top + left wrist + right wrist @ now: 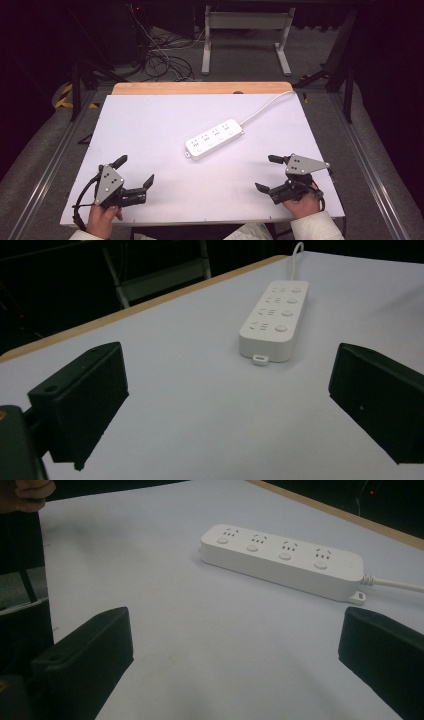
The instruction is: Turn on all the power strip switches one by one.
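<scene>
— From the high view, what's the layout?

— A white tabletop [150, 140] with a wooden strip along its far edge. The left hand-held gripper [135, 171] sits near the front edge, its jaws spread wide apart with nothing between them. The right hand-held gripper [265, 173] sits near the front right corner, its jaws likewise wide apart and empty. A white power strip [215, 138] lies ahead of both and between them, well apart from each, and its cable [265, 106] runs off toward the far right corner. Bare surface lies all around it.

— And beyond the edges?

— A grey floor with metal rails on both sides, a white desk frame [246, 35] and loose cables [160, 57] past the far edge, and dark surroundings.

— The left gripper view?

— The power strip [275, 320] lies ahead and a little right of the gap between the jaws, short end toward them. There is open white tabletop [190, 390] between jaws and strip, and the wooden edge crosses ahead on the left.

— The right gripper view?

— The power strip [285, 560] lies broadside ahead, four sockets in a row, cable [395, 584] leaving at the right. Clear tabletop [200, 640] lies between it and the jaws. At top left a hand [32, 492] shows against the dark.
</scene>
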A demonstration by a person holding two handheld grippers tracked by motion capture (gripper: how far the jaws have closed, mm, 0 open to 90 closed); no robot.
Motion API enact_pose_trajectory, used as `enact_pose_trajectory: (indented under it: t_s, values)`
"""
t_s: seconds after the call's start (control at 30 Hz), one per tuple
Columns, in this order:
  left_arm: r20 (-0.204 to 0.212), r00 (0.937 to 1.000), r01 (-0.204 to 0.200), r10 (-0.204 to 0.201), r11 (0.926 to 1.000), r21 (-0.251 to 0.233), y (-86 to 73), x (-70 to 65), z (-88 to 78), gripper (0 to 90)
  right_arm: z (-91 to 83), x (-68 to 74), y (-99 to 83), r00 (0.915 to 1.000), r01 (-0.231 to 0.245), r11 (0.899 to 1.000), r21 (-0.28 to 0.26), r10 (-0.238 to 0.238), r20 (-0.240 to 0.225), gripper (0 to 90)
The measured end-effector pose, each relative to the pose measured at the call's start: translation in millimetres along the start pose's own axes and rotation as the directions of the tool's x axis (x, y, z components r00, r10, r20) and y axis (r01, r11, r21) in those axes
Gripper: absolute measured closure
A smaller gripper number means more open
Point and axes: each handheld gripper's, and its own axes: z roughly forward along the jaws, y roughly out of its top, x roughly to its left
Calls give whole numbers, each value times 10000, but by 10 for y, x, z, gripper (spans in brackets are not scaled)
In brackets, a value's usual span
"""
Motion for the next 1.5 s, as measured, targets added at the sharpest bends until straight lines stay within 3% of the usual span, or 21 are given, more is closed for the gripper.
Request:
enact_pose_trajectory:
  t_s: [0.13,0.27,0.53,0.63,1.0,1.23,1.5]
  values:
    - [216,9997,147,-149,9998,98,7,-5,5,23,3,1,0,10000,-7,10000,-8,7,15,18]
    - [688,9965,455,-464,9989,149,9,19,9,23,8,-6,0,10000,-53,10000,23,53,49,19]
    - [311,9992,229,-231,9997,58,4,12,-1,27,28,25,21,9995,181,9995,245,-187,252,44]
    - [378,9989,270,-273,9996,84,6,1,0,27,52,43,32,9992,251,9990,378,-263,298,44]
    - [230,9996,156,-158,9998,98,6,-11,-2,26,86,18,148,9993,-314,9986,437,304,226,55]
    - [288,9996,77,-81,9999,135,7,-17,1,26,197,14,332,9990,-400,9956,845,381,235,57]
    - [294,9996,18,-22,9999,135,8,-24,-2,26,289,-3,613,9996,37,9951,983,-63,258,58]
